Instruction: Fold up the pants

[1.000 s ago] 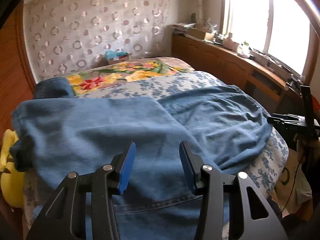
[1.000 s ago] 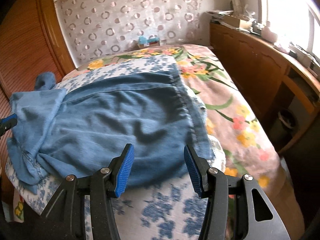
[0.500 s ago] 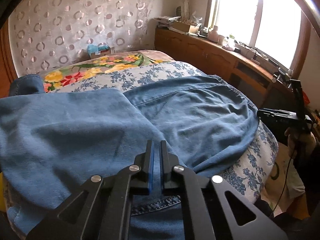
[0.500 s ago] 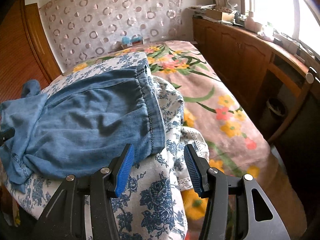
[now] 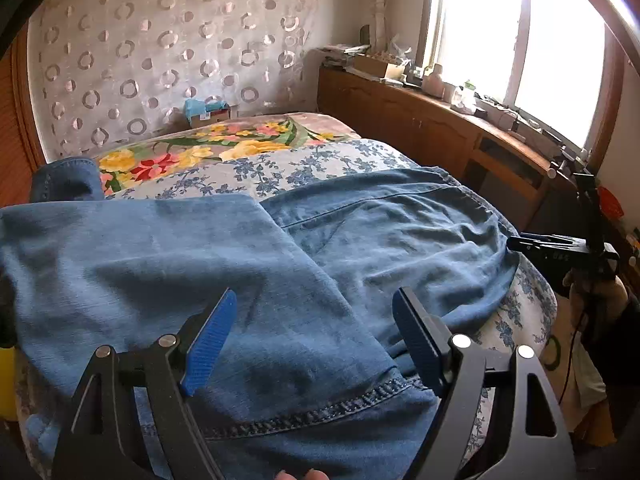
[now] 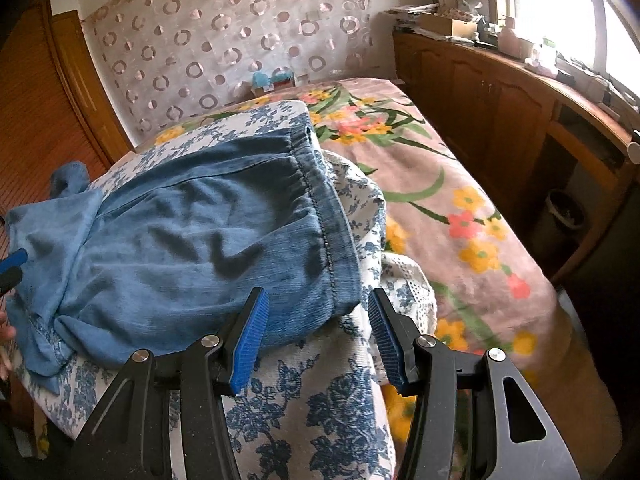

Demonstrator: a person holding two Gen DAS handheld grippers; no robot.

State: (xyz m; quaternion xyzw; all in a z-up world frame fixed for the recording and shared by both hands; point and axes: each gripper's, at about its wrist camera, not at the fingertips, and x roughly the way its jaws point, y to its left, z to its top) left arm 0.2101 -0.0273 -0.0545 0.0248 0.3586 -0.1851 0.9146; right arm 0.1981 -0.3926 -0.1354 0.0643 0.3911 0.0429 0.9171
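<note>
Fingers of the left gripper (image 5: pixel 314 336) are spreading apart above the folded leg, pinching nothing; those of the right gripper (image 6: pixel 316 336) stand half spread over the waistband corner, also empty. On the bed (image 6: pixel 472 216) the pants (image 5: pixel 280 264) lie across a blue-flowered quilt (image 6: pixel 320 408), one leg doubled over the seat, likely just laid there. Only the left view shows the hem (image 5: pixel 320 412); only the right shows the waistband (image 6: pixel 320 216) at the quilt's edge.

Open bedspread (image 6: pixel 460 216) right of pants (image 6: pixel 192 248)
</note>
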